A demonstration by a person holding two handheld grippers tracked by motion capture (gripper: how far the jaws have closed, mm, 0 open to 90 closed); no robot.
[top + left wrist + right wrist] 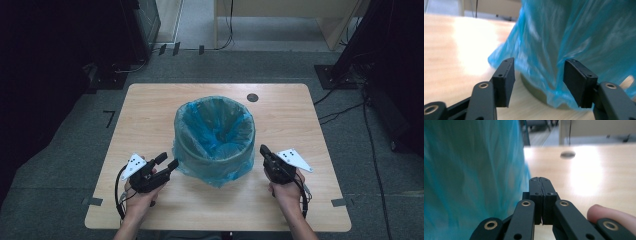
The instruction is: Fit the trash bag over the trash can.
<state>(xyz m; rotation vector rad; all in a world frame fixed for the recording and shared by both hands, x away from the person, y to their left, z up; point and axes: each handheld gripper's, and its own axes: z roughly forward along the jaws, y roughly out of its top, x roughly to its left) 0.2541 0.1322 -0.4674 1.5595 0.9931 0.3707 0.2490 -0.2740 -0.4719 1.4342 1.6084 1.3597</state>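
grey carpet floor (60, 150) around a light wooden table (150, 105), dark surroundings

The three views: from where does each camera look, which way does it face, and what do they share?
High view: above the person's side, facing forward and down on the table; bin with blue bag, both forearms, left gripper, right gripper.
Left gripper view: on the left gripper, low, facing the bag; jaws apart.
Right gripper view: on the right gripper, pointing along the table past the bag; jaws together, a fingertip.
Shared: the bag and tabletop.
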